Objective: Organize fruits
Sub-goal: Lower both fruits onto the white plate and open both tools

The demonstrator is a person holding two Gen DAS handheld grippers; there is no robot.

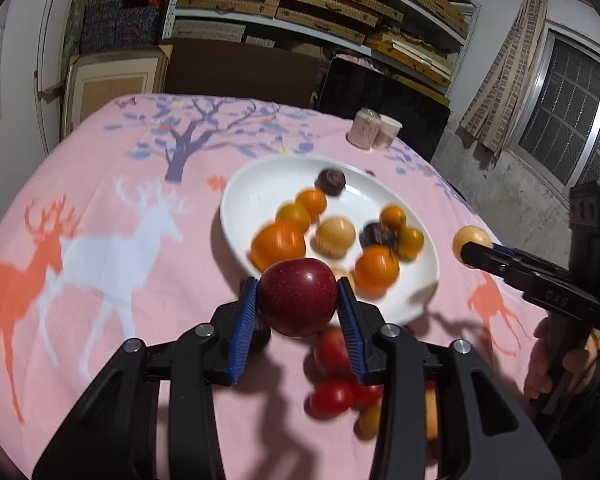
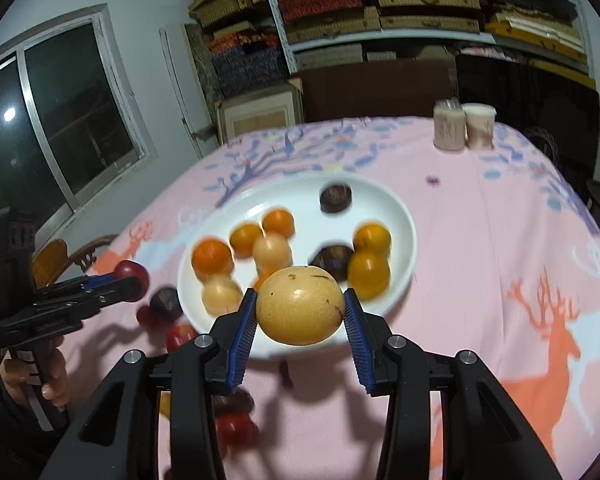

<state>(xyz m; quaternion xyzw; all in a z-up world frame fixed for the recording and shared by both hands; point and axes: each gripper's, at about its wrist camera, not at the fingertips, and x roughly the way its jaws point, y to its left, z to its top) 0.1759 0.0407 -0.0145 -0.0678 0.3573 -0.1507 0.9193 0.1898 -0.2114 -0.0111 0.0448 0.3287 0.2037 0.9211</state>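
Observation:
My left gripper is shut on a dark red apple, held above the table just in front of the white plate. My right gripper is shut on a round yellow fruit, also lifted near the plate's front rim. The plate holds several oranges, pale yellow fruits and dark brown fruits. In the left wrist view the right gripper shows at the right with the yellow fruit. The left gripper with the red apple appears at the left of the right wrist view.
Small red fruits and a dark one lie on the pink deer-print tablecloth in front of the plate. Two pale cups stand at the far side. A person's hand grips the left tool. Shelves with boxes rise behind.

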